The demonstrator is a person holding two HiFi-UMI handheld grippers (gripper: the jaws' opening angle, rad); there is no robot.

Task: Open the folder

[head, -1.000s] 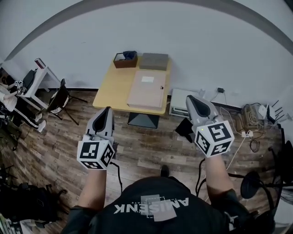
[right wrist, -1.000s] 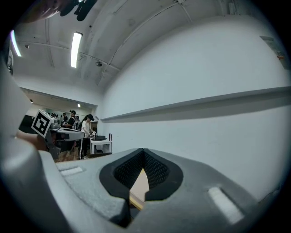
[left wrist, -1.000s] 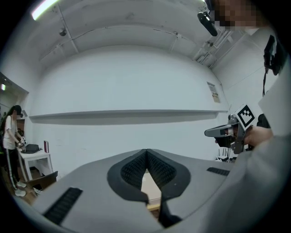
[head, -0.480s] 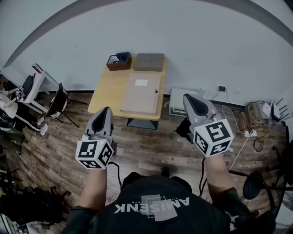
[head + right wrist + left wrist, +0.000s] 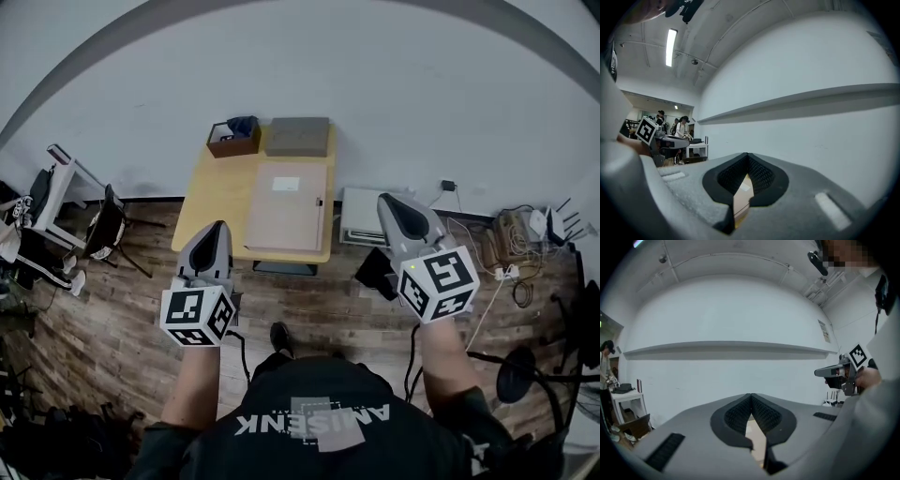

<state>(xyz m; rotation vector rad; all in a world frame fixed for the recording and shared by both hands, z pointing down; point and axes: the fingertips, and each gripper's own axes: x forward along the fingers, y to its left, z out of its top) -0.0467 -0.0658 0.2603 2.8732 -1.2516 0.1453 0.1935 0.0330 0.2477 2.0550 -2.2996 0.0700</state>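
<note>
Office, wood floor (image 5: 141, 319): a person (image 5: 309, 427) w/ a hand-held gripper in each hand stands facing a small wooden table (image 5: 214, 202) set against a white wall (image 5: 394, 94). Far left are a white side desk (image 5: 66, 173) and a dark chair (image 5: 105, 223).

The left gripper (image 5: 220, 228), jaws pressed together w/ nothing btwn them, is held over the floor, short of the table's front-left corner.

On the table, a brown open box (image 5: 232, 141) sits at the back-left corner and a flat grey case (image 5: 298, 136) at the back-right, just beside it. The folder (image 5: 286, 206), beige and closed, lies flat on the table's right half. Its long side runs along the right edge, its front end is nr the front edge, and a white label sits toward its back end.

The right gripper (image 5: 387, 202), jaws together and empty, is off the table's right edge, nr a white unit (image 5: 361, 214) on the floor. Cables (image 5: 511, 239) lie far right by the wall.
</note>
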